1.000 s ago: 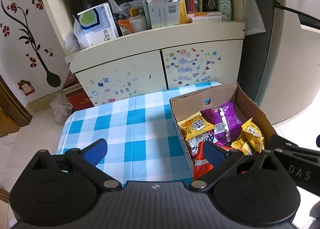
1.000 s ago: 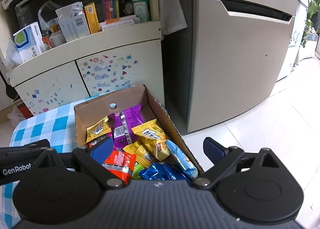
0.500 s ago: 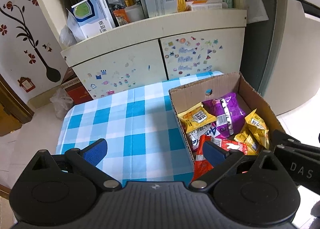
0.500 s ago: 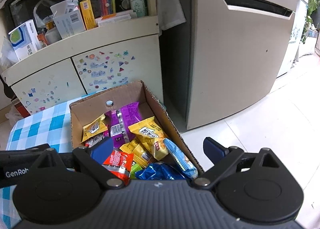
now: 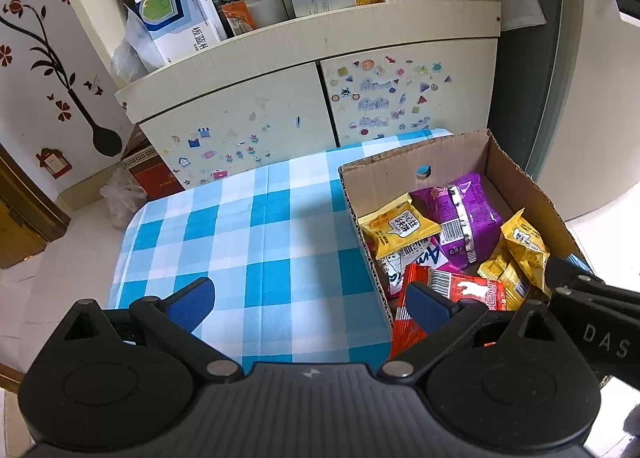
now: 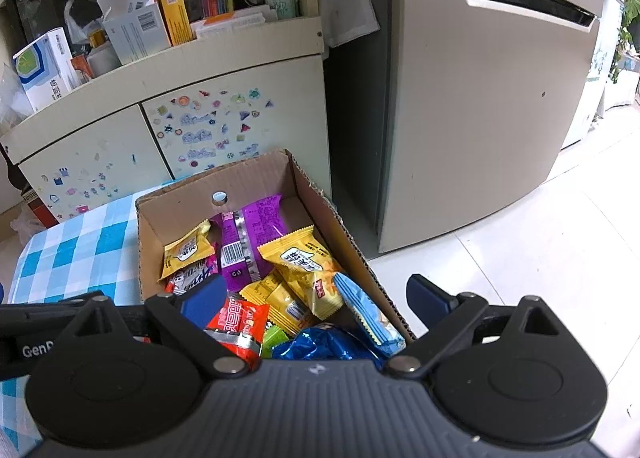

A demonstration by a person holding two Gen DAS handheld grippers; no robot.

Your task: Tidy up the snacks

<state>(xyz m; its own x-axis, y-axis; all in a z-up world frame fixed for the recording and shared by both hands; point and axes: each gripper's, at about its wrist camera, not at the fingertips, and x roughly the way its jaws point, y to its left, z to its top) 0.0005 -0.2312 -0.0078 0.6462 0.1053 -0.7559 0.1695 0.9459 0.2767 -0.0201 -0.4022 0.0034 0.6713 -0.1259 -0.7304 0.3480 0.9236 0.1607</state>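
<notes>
Right gripper [image 6: 316, 300], jaws wide, above snacks [image 6: 296, 258] in cardboard box [image 6: 344, 234]

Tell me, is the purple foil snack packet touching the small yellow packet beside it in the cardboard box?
Touching. The left wrist view shows the purple foil snack packet overlapping the small yellow packet's right edge, with no gap.

A cream cabinet [image 5: 304, 98] stands against the wall, its two doors dotted with small stickers and its shelf crowded with boxes. Beside it stands a beige fridge [image 6: 480, 98]. Flower decals [image 5: 52, 70] mark the white wall, and pale tiles [image 6: 540, 258] cover the floor.
</notes>
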